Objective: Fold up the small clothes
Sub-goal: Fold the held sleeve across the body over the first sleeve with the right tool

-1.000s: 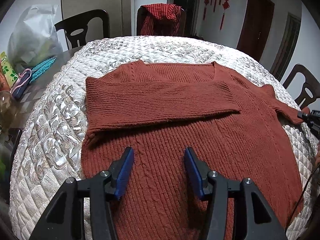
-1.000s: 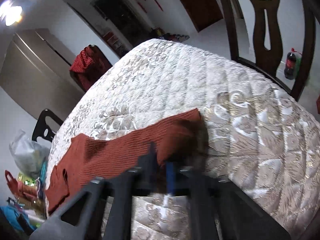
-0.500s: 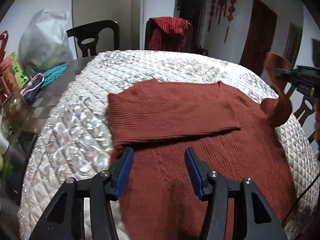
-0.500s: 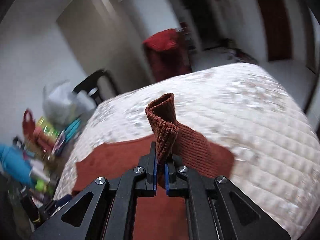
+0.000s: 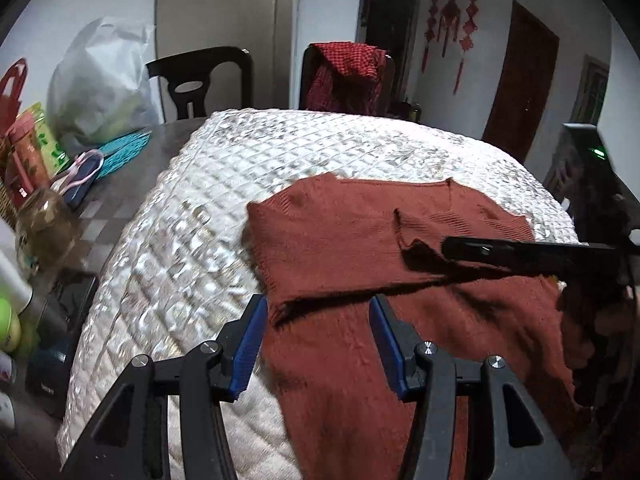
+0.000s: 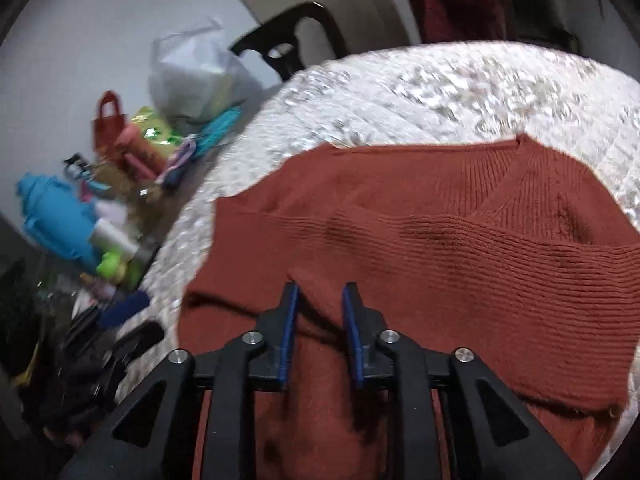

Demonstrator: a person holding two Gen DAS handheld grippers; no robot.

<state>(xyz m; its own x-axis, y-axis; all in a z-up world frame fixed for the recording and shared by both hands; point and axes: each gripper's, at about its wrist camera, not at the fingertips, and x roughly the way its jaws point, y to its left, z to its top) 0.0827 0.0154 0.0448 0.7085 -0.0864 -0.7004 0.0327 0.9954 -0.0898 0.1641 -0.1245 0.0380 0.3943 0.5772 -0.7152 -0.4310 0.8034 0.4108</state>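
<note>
Right sleeve [image 6: 500, 280] now carried in across the sweater [image 5: 360, 248] on the quilted table [image 5: 224, 184], right gripper [image 6: 318, 308] jaws just opening, cuff loose between them; left gripper [image 5: 316, 320] apart, empty, nearer the lower hem, sweater's length running toward it.

My left gripper [image 5: 316, 334] hangs half-spread, gripping nothing; my right gripper [image 6: 318, 312] has just been parting, jaws slightly apart, pitched downward.
</note>
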